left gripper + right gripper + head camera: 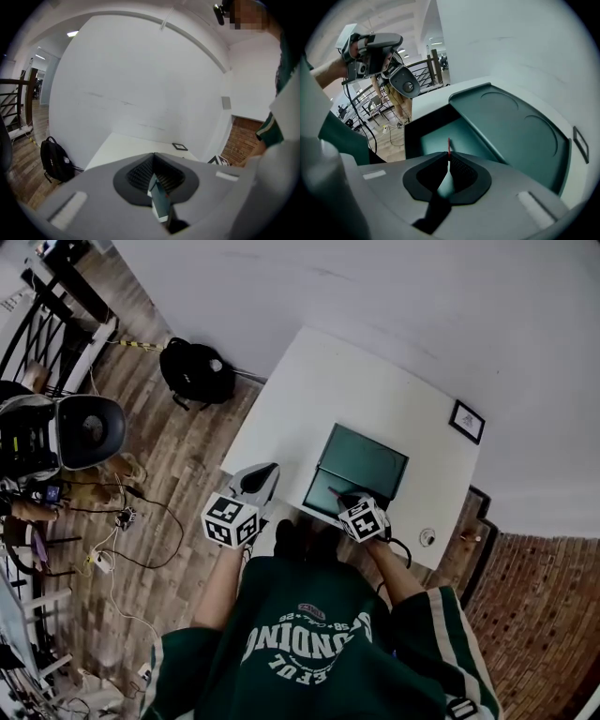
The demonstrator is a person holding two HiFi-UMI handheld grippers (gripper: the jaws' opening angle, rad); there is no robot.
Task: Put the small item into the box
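A dark green box [328, 495] stands open on the white table [319, 381], its lid [364, 461] tipped back. My right gripper [337, 495] hovers over the box's near edge. In the right gripper view it [449, 154] is shut on a thin red item [449, 143] that pokes up from the tips, above the green box floor [440, 133] and left of the lid [511, 124]. My left gripper [265, 472] hangs at the table's front edge, left of the box. Its jaws [153, 157] are together; a teal sliver shows in the gap behind them, and I cannot tell what it is.
A black backpack [197, 371] lies on the wood floor beside the table's left end. A small black-framed square [466, 421] sits at the table's far right, a small round thing [427, 537] near its front right corner. Cables [141, 521] trail on the floor. A hand holds a grey device [377, 44].
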